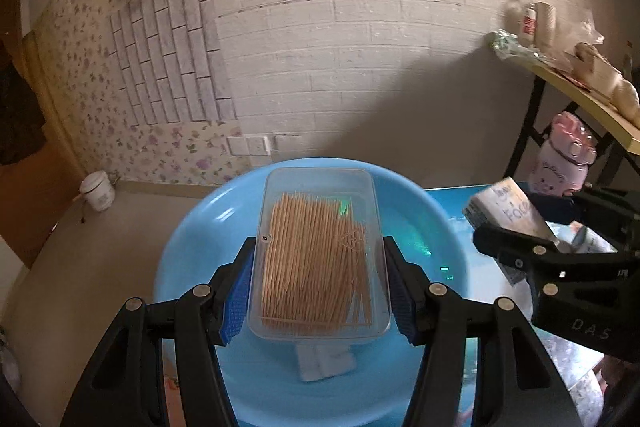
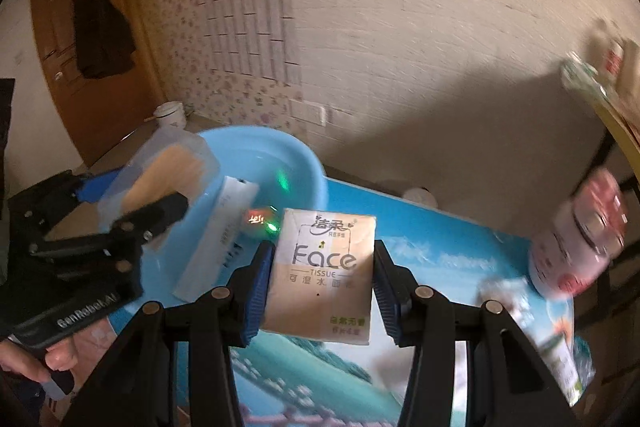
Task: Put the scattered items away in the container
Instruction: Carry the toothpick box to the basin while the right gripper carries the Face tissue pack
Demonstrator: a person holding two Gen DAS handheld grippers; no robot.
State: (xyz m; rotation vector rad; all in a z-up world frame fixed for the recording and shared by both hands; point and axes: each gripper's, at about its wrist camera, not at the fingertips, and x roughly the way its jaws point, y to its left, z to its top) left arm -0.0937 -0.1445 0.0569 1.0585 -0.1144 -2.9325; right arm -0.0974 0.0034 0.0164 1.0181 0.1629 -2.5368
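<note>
My left gripper (image 1: 318, 269) is shut on a clear toothpick box (image 1: 320, 255) full of wooden picks and holds it over the light blue basin (image 1: 192, 251). A small white packet (image 1: 326, 363) lies in the basin under the box. My right gripper (image 2: 322, 281) is shut on a beige "Face" tissue pack (image 2: 322, 271) and holds it above the blue table, right of the basin (image 2: 296, 163). The left wrist view shows the tissue pack (image 1: 504, 211) to the right of the basin. The right wrist view shows the toothpick box (image 2: 168, 171) and a long white item (image 2: 220, 239) in the basin.
A pink bottle (image 2: 580, 239) stands on the blue patterned table (image 2: 448, 251) at the right, with a small printed packet (image 2: 560, 351) beside it. A cluttered wooden shelf (image 1: 576, 75) is at the far right. A white mug (image 1: 96, 191) sits on the floor by the wall.
</note>
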